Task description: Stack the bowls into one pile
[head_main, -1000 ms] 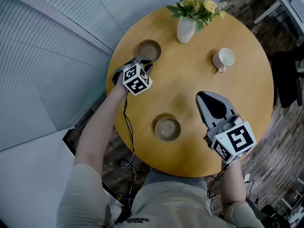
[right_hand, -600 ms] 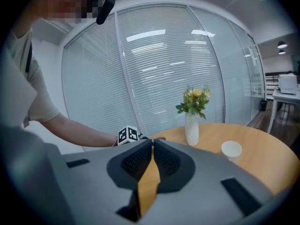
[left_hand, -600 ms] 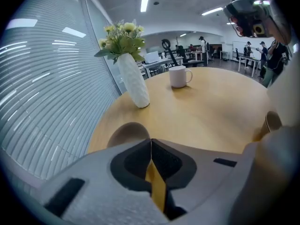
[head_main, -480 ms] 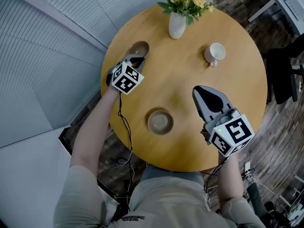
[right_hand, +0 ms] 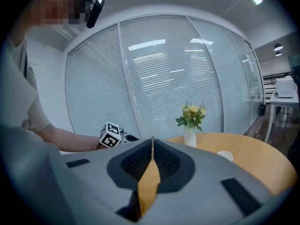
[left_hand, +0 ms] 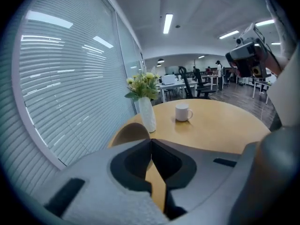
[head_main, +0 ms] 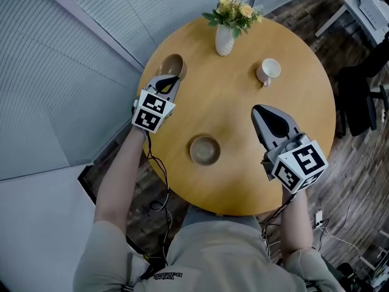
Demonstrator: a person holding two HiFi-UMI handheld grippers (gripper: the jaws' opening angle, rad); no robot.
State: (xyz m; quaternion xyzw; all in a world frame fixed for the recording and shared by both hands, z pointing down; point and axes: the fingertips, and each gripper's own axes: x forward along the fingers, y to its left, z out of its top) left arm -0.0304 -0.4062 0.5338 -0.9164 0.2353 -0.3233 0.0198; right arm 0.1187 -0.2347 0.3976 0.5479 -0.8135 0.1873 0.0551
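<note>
My left gripper [head_main: 168,81] is shut on the near rim of a tan bowl [head_main: 173,64] and holds it tilted above the table's left edge. The left gripper view shows its tips [left_hand: 151,140] together, with that bowl [left_hand: 127,134] curving up behind the left jaw. A second tan bowl [head_main: 205,150] sits upright on the round wooden table [head_main: 243,126], near its front. My right gripper [head_main: 257,110] hovers to the right of that bowl, shut and holding nothing; its tips [right_hand: 152,139] meet in the right gripper view.
A white vase of yellow flowers [head_main: 224,38] stands at the table's far edge, and a white mug [head_main: 267,70] sits to its right. Slatted glass walls run along the left. A dark chair [head_main: 358,96] stands on the floor at right.
The left gripper closed on the far bowl's rim and raised it off the table, tilting it. The right gripper rose a little.
</note>
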